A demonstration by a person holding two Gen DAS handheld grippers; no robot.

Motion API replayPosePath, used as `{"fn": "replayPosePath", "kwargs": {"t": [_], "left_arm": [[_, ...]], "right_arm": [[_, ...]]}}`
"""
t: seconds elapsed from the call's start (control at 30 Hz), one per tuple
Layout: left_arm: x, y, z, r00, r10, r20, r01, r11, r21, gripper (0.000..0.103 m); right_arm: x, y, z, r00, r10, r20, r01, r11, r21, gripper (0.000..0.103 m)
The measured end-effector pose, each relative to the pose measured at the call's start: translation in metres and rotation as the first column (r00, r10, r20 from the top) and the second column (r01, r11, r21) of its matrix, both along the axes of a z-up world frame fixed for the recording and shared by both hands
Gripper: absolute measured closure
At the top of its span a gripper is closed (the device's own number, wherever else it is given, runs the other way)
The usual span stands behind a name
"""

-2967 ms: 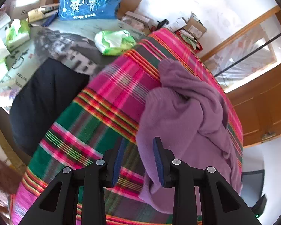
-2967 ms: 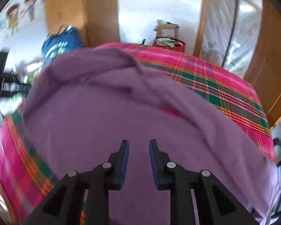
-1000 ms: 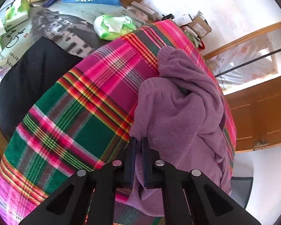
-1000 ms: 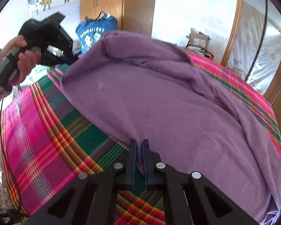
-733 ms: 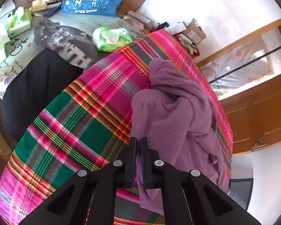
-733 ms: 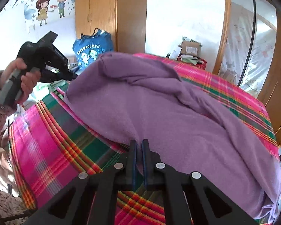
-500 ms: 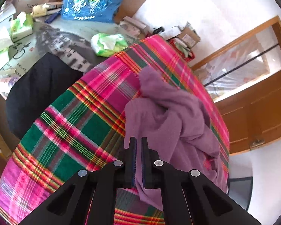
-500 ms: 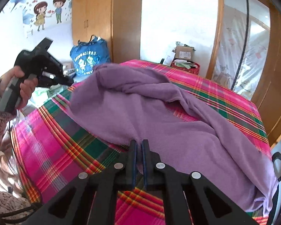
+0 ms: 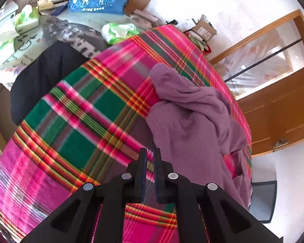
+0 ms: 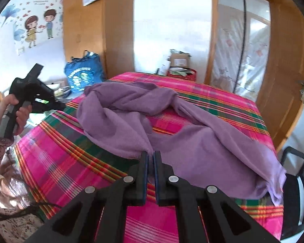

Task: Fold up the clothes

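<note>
Both tongs, nipped on the purple garment a second ago, have drawn back: left tongs nearly shut and empty; right tongs apparently still pinch its hem.

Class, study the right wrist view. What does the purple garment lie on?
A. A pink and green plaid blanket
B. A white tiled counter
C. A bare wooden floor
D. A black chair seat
A: the purple garment lies crumpled and spread across the pink and green plaid blanket, whose stripes show all around it.
</note>
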State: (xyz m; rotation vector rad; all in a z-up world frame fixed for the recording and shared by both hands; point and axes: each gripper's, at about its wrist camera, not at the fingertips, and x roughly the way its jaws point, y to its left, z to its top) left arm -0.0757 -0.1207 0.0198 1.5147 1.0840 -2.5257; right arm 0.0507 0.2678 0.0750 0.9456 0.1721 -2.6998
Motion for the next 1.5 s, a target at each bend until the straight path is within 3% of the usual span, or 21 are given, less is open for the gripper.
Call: {"fn": "replayPosePath", "kwargs": {"t": [0.07,0.2,0.27,0.53,0.83,0.9,1.2,1.37,1.5], "left_arm": [[-0.001,0.004,-0.003,1.000,-0.006,0.002,0.005,1.000,0.011,0.090],[-0.008,0.010,-0.009,1.000,-0.006,0.001,0.006,1.000,0.030,0.088],[-0.013,0.013,-0.012,1.000,-0.012,0.002,0.012,0.999,0.035,0.078],[-0.031,0.017,-0.014,0.999,-0.032,-0.011,0.032,0.999,0.010,0.077],[-0.068,0.034,0.005,0.981,-0.193,-0.017,0.193,0.981,-0.017,0.077],[-0.079,0.039,0.008,0.979,-0.206,-0.003,0.205,0.977,-0.052,0.077],[-0.132,0.060,0.006,0.966,-0.257,0.039,0.259,0.964,-0.052,0.077],[-0.158,0.063,0.016,0.968,-0.252,-0.003,0.251,0.966,-0.068,0.077],[-0.176,0.046,0.019,0.983,-0.176,-0.050,0.173,0.984,-0.048,0.077]], "right_arm": [[-0.001,0.011,-0.002,0.999,-0.051,0.008,0.051,0.999,0.009,0.098],[-0.009,0.029,-0.009,0.989,-0.146,0.037,0.145,0.989,0.028,0.098],[-0.014,0.031,-0.014,0.984,-0.169,0.057,0.166,0.985,0.042,0.097],[-0.022,0.017,-0.024,0.978,-0.199,0.057,0.192,0.975,0.115,0.094],[-0.025,-0.015,-0.016,0.995,-0.095,0.011,0.093,0.992,0.088,0.087],[-0.029,-0.020,-0.016,0.997,-0.080,0.016,0.078,0.994,0.076,0.087],[-0.039,-0.046,-0.021,0.999,-0.023,0.047,0.021,0.999,0.044,0.087],[-0.045,-0.058,-0.027,0.997,-0.003,0.075,0.001,1.000,0.028,0.087],[-0.050,-0.074,-0.032,0.995,0.040,0.090,-0.043,0.998,0.041,0.087]]}}
